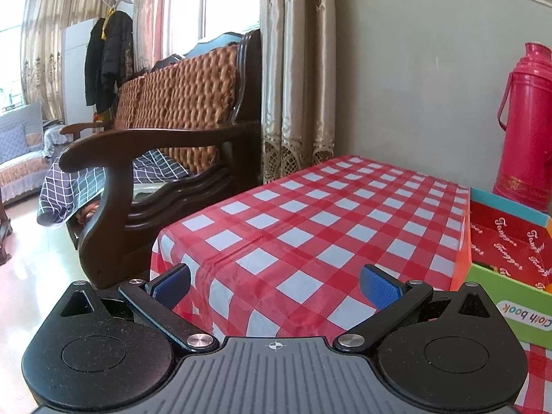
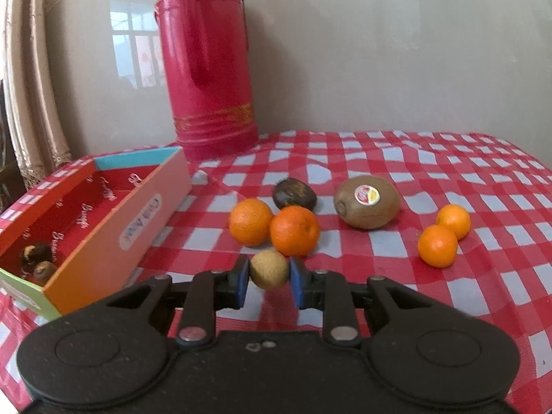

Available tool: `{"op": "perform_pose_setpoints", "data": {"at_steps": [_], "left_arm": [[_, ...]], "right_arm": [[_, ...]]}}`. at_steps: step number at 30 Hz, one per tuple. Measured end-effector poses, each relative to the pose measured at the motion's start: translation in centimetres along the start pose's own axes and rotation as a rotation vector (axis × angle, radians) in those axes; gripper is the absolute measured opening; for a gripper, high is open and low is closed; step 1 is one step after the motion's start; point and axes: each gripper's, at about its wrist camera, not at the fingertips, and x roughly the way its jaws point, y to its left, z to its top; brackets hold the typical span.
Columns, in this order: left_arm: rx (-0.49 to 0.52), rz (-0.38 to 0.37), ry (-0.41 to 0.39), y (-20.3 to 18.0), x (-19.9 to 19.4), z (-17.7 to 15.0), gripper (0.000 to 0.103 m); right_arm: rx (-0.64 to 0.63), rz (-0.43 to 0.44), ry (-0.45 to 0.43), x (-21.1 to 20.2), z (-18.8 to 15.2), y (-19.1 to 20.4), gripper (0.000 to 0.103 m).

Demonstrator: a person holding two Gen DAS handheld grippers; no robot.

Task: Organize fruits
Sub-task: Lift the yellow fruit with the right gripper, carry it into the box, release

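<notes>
Two small brown fruits (image 2: 36, 262) are noted already in the box (image 2: 114, 220) at the table's left edge. A small tan fruit (image 2: 269, 269) is clamped between the right gripper (image 2: 268, 277) pads, near the front edge; near-round, no clear long axis. Four oranges, a kiwi (image 2: 367, 201) (long axis along the back edge) and a dark fruit (image 2: 294, 194) remain. The left gripper (image 1: 275, 284) is spread wide, empty.

The tabletop (image 2: 396, 158), under a red-and-white checked cloth, carries an open cardboard box (image 2: 114, 220) at the left and a red thermos (image 2: 210, 69) far behind it. Four oranges (image 2: 293, 229), a kiwi (image 2: 367, 201) and a dark fruit (image 2: 294, 194) lie loose toward the right.
</notes>
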Motion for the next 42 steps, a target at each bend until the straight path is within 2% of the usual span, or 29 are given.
{"op": "perform_pose_setpoints", "data": {"at_steps": [5,17,28,33,38,42], "left_arm": [[-0.009,-0.004,0.019,0.0,0.2,0.1,0.103],[-0.034,-0.006,0.029,0.6,0.3,0.0,0.103],[-0.063,-0.014,0.031,1.2,0.5,0.1,0.103],[-0.07,-0.01,0.033,1.4,0.7,0.1,0.103],[-0.087,-0.017,0.041,1.6,0.9,0.1,0.103],[-0.087,-0.02,0.04,1.5,0.8,0.1,0.103]], "right_arm": [[-0.022,0.042,-0.04,-0.8,0.4,0.9,0.017],[-0.025,0.123,-0.067,-1.9,1.5,2.5,0.017],[-0.15,0.279,-0.086,-2.1,2.9,9.3,0.017],[-0.166,0.297,-0.079,-2.1,2.7,10.5,0.017],[-0.16,0.282,-0.063,-1.8,2.5,9.9,0.017],[-0.15,0.305,-0.043,-1.8,2.3,9.9,0.017]]}}
